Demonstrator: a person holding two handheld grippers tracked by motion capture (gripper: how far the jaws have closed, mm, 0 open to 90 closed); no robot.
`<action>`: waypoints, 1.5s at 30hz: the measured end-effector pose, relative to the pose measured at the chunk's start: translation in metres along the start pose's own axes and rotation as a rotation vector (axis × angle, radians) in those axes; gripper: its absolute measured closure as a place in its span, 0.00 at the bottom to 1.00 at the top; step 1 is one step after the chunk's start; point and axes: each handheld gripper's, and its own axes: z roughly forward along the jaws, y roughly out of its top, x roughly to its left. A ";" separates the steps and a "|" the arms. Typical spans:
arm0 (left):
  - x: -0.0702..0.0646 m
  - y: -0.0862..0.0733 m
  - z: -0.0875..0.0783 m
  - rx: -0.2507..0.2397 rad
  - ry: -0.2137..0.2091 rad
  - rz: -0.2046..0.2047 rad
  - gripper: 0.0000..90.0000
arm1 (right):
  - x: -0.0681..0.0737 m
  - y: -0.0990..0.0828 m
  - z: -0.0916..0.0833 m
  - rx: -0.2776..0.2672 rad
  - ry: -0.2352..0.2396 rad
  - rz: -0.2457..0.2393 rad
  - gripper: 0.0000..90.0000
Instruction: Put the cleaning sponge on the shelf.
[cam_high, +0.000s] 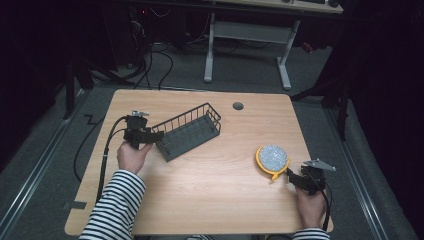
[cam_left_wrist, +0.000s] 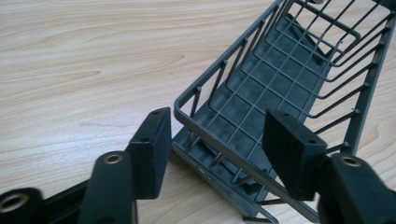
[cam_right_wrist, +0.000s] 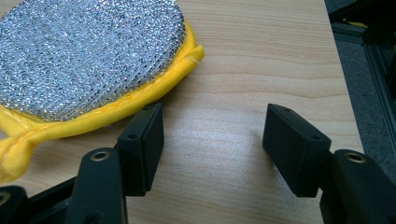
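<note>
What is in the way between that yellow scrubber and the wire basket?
Nothing visible: bare table lies between the scrubber and the basket. The right gripper sits open beside the scrubber, not touching it.

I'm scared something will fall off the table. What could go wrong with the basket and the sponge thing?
The left gripper has only the wire basket's end rim between its jaws, not clearly pinched. If lifted that way, the basket might tilt or slip out. The yellow scrubber lies near the table's right edge, beside the open right gripper, so a nudge might push it toward that edge.
</note>
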 end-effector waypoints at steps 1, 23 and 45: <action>-0.001 0.000 0.001 0.002 0.011 0.007 0.50 | 0.000 0.000 0.000 0.000 0.000 0.000 0.43; -0.015 -0.004 0.004 -0.011 -0.012 0.059 0.63 | 0.000 0.000 0.000 0.001 0.000 0.004 0.43; -0.047 -0.001 0.015 -0.010 -0.087 0.134 0.67 | 0.000 0.000 0.000 0.001 0.000 0.001 0.43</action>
